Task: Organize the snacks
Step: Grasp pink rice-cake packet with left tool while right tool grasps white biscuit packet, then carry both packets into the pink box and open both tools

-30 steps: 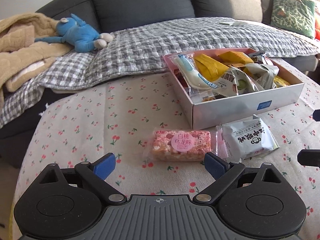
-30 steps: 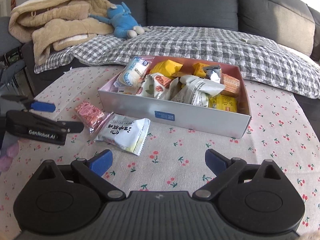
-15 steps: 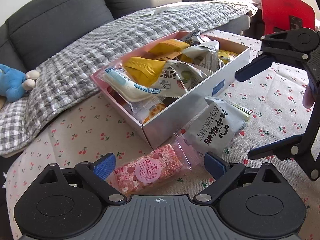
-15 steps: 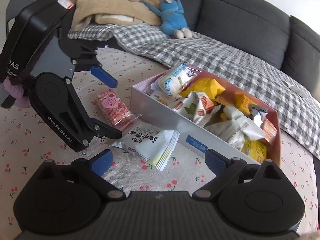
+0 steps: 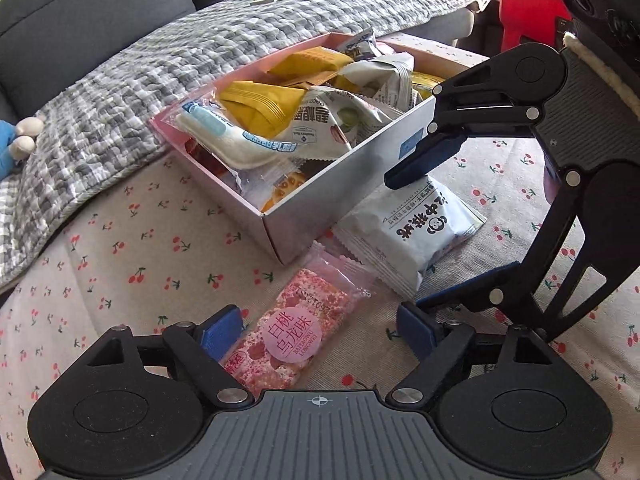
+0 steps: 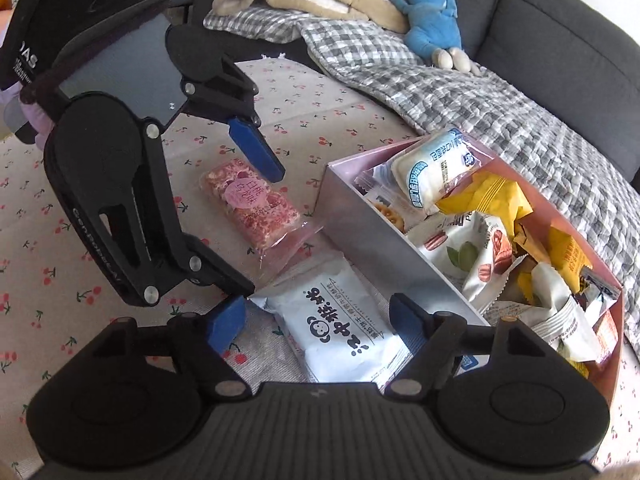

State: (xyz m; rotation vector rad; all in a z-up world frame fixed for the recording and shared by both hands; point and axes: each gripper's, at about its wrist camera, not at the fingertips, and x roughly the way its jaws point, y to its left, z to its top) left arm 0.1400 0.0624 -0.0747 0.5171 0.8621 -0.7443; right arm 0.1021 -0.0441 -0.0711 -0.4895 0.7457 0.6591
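Both claws narrowing: left (image 5: 320, 330) astride pink bar (image 5: 289, 338), right (image 6: 316, 320) astride white pack (image 6: 340, 330).

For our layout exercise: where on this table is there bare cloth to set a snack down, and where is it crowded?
Free: the cherry-print cloth between the box and the checked blanket, left of the pink bar. Crowded: the box's front corner, where the bar, white packet and both grippers meet.

A cherry-print cloth (image 5: 132, 248) covers the surface. On it, a pink snack bar (image 5: 296, 332) lies flat between the fingers of the left tongs (image 5: 318, 330), one end just beside the corner of an open box (image 5: 332, 196) crammed with packets. A white packet (image 6: 336, 324) rests between the fingers of the right tongs (image 6: 316, 322), alongside the box's near wall. Beyond the box, a checked quilt (image 5: 160, 68) drapes over the cloth's far edge.
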